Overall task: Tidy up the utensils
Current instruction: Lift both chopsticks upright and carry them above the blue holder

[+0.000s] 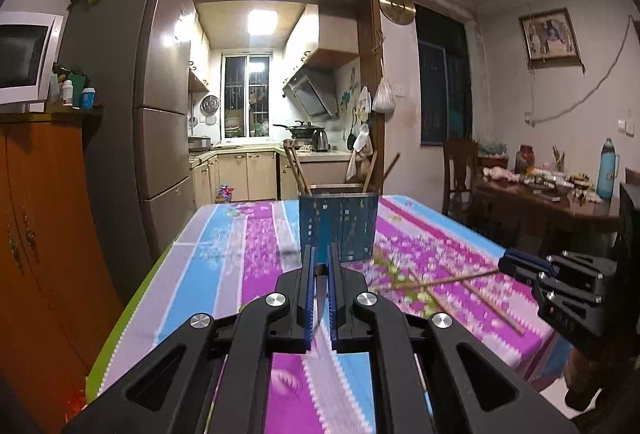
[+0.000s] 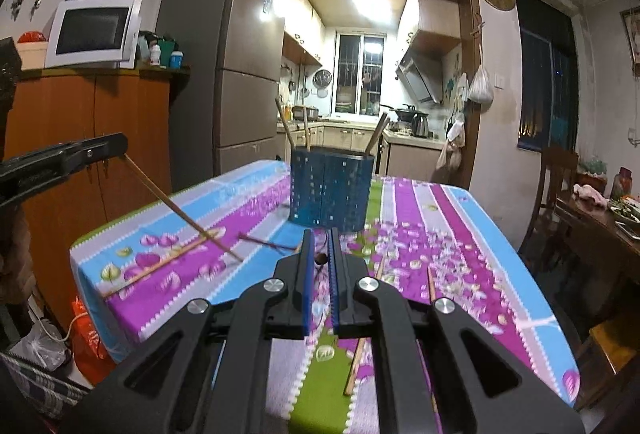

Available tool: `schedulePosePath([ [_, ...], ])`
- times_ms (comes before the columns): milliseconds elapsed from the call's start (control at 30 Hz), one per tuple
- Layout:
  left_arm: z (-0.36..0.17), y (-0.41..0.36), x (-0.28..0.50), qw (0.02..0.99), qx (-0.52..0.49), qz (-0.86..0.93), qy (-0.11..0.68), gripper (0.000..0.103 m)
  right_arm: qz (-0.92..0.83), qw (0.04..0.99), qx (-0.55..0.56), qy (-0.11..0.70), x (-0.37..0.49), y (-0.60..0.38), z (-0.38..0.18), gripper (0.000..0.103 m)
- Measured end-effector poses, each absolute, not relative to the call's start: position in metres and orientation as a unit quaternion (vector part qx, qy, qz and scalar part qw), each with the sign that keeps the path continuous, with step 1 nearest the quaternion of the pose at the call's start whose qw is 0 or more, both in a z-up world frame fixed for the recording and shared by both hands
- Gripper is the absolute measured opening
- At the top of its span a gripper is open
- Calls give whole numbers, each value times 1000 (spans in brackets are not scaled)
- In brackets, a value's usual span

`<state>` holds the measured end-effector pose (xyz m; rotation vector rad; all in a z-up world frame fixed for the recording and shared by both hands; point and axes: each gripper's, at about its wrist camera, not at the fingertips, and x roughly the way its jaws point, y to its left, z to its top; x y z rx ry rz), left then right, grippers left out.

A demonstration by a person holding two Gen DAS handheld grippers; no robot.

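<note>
Over striped tablecloth, each hand-held gripper, left and right, clamps a chopstick.

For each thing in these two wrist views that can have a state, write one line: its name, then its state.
Left gripper: jaws shut on a chopstick.
Right gripper: jaws shut on a chopstick.
Left gripper's chopstick: held, slanting down over the table.
Right gripper's chopstick: held, sticking out sideways.
Blue holder: upright on the tablecloth, several chopsticks standing in it.
Loose chopsticks: lying flat on the tablecloth.
</note>
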<state>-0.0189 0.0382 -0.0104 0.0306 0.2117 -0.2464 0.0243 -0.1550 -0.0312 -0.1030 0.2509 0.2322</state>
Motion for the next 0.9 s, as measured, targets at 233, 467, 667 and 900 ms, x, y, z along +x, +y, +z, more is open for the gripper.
schedulePosePath([
  [233,21,32,1,986,4,-132,105,7,129,984,-45,115,34,-157,-6,5],
  [467,41,25,22,984,0,-140,108,7,145,983,-26,112,51,-163,15,5],
  [667,51,24,38,985,-2,-136,104,7,154,982,-17,109,63,-163,26,5],
  [900,56,26,54,984,-2,-136,118,7,166,980,-10,109,72,-161,37,5],
])
